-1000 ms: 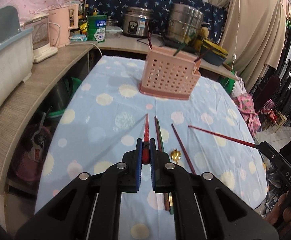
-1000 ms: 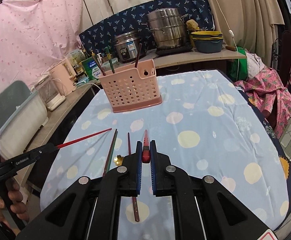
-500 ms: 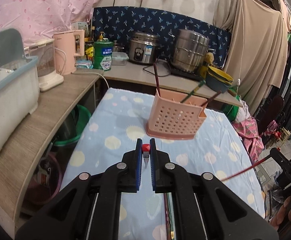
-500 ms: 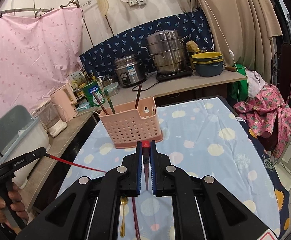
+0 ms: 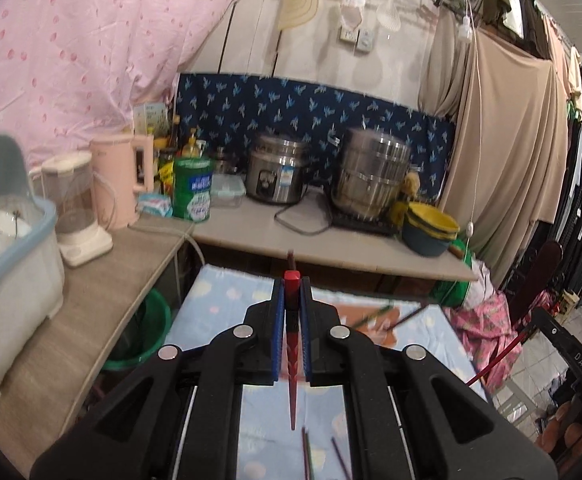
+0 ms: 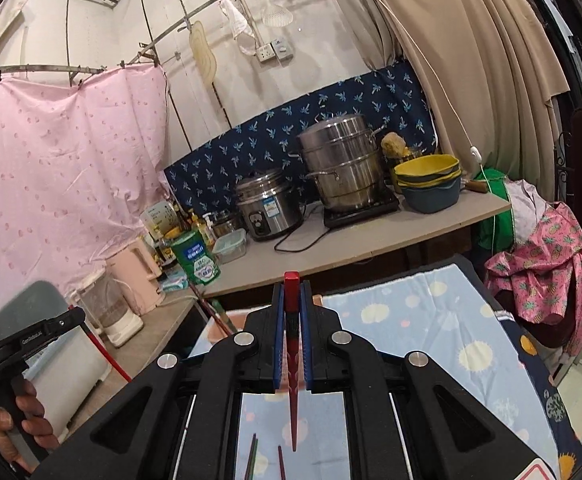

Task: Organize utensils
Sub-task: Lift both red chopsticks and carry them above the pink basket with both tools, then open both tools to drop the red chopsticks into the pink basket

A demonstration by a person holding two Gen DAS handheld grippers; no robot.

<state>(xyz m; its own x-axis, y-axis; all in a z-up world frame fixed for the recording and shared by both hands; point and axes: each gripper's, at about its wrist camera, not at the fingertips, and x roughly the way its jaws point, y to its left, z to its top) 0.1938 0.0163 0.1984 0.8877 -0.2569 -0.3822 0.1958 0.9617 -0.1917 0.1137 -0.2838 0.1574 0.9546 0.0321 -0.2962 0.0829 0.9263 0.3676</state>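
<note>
Two red tapered chopsticks, one per gripper. My left gripper point(image 5: 291, 300) clamped on red chopstick point(image 5: 292, 344): blunt square end poking past fingertips, long axis along fingers, thin tip hanging back and down above blue spotted tablecloth point(image 5: 227, 300). My right gripper point(image 6: 291, 304) clamped likewise on second red chopstick point(image 6: 292, 360), same orientation. Loose dark chopsticks point(image 5: 306, 452) lie on cloth below, near edge. Pink perforated plastic holder point(image 5: 355, 316) mostly hidden behind left fingers.

The left tongs point(image 5: 291, 304) hide most of the blurred pink basket point(image 5: 367, 322).
</note>
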